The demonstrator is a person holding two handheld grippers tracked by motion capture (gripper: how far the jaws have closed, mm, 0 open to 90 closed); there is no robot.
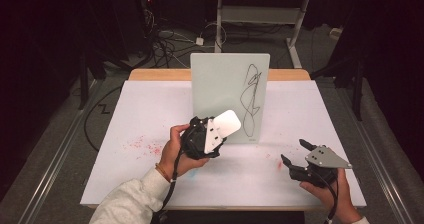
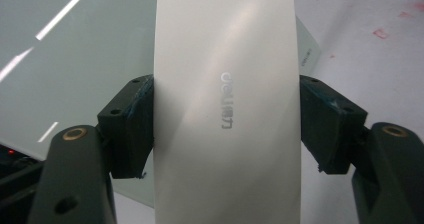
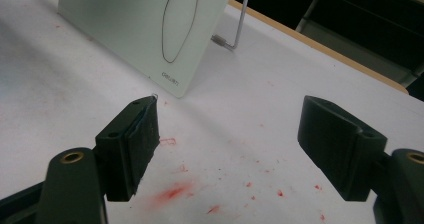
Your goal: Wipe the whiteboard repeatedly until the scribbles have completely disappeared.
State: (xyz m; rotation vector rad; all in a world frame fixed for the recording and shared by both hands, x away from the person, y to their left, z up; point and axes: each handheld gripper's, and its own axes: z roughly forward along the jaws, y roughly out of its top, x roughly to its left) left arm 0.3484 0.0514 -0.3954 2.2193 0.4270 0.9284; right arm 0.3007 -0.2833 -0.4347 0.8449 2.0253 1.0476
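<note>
L gripper (image 1: 212, 134) clamps a white eraser (image 1: 221, 129) w/ both jaws pressed on its side edges; eraser sticks out past the jaw tips, just in front of the upright whiteboard (image 1: 220, 84). Black scribble (image 1: 251, 96) on the board sits beyond the eraser. R gripper (image 1: 298, 156) has jaws wide apart, nothing btwn them, over red smudges (image 3: 172, 191) on the table (image 1: 150, 114).

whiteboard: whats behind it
In the right gripper view, a thin metal prop sticks out behind the whiteboard. The board covers the rest of its stand and the table there.
</note>
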